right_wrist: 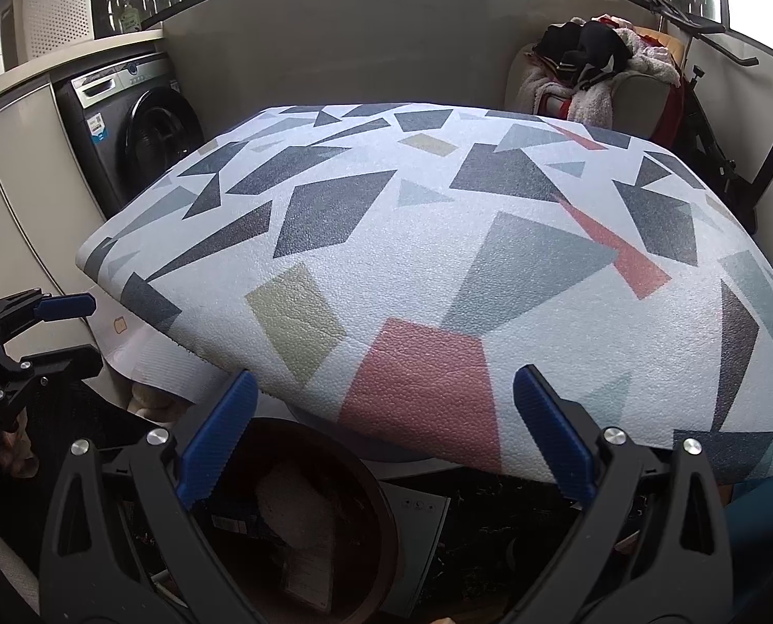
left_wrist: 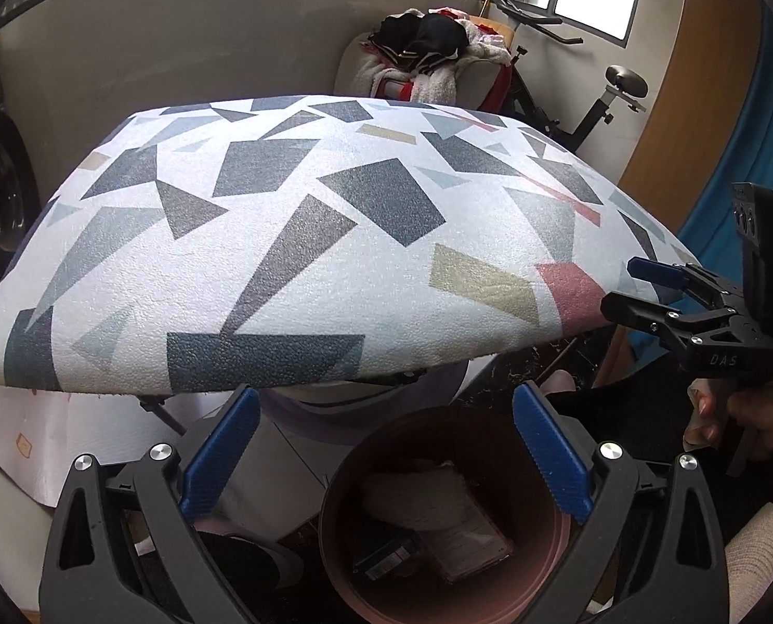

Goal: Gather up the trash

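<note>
Below the patterned table (left_wrist: 303, 239), the round trash bin (left_wrist: 511, 447) holds discarded packaging (left_wrist: 433, 535). Left gripper (left_wrist: 386, 457) above it, fingers wide, empty; right gripper (right_wrist: 386, 437) likewise wide, empty.

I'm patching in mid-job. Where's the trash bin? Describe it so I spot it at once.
Start at the big table with its white cover printed in grey, blue and red shapes. Look under its near edge, on the floor, straight below the open left gripper. The bin is the round, dark reddish-brown tub there, the only open container, already holding a crumpled white wad and flat packets.
</note>
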A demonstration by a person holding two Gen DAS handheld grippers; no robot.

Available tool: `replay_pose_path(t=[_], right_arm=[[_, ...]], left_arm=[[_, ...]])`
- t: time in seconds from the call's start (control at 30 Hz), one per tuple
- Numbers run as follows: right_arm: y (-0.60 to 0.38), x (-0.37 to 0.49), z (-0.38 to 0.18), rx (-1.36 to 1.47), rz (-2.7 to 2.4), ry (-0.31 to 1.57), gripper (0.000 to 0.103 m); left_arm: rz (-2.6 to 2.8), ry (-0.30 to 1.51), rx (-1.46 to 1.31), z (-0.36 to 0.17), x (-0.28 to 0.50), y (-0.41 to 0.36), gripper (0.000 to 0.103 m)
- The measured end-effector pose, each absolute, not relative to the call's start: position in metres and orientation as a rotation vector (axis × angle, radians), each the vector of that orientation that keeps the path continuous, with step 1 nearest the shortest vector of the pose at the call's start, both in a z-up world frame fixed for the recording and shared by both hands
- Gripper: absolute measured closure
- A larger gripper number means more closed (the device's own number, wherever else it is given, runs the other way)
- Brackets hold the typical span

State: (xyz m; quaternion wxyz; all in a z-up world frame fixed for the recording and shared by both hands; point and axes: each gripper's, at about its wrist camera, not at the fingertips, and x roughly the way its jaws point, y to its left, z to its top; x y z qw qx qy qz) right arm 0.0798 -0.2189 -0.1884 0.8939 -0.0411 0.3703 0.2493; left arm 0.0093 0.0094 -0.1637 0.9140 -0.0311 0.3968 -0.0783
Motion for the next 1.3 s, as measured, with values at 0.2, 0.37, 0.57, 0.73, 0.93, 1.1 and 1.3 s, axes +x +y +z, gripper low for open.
replay_pose_path(t=[0.2, 0.37, 0.57, 0.73, 0.93, 1.1, 1.3], right_arm=[[-0.220, 0.097, -0.140, -0.110, 0.511, 0.687, 0.006], [-0.218, 0.111, -0.099, -0.146, 0.502, 0.638, 0.006], [-0.215, 0.117, -0.060, -0.163, 0.504, 0.592, 0.006], [-0.213, 0.119, -0.043, -0.156, 0.503, 0.579, 0.006], [-0.214, 0.116, -0.034, -0.155, 0.498, 0.563, 0.006], [-0.215, 0.114, -0.030, -0.145, 0.495, 0.551, 0.006], [-0.215, 0.114, -0.030, -0.140, 0.493, 0.549, 0.006]], left_arm=[[-0.047, 0.688, -0.012, -0.108, 0.032, 0.023, 0.006], [-0.025, 0.595, -0.017, -0.060, 0.045, 0.032, 0.006], [-0.030, 0.521, 0.005, -0.020, 0.051, 0.030, 0.006], [-0.057, 0.505, -0.034, -0.005, 0.052, 0.029, 0.006], [-0.004, 0.491, 0.006, 0.001, 0.052, 0.022, 0.006], [0.001, 0.499, -0.017, 0.004, 0.053, 0.025, 0.006], [0.013, 0.494, -0.001, 0.005, 0.049, 0.024, 0.006]])
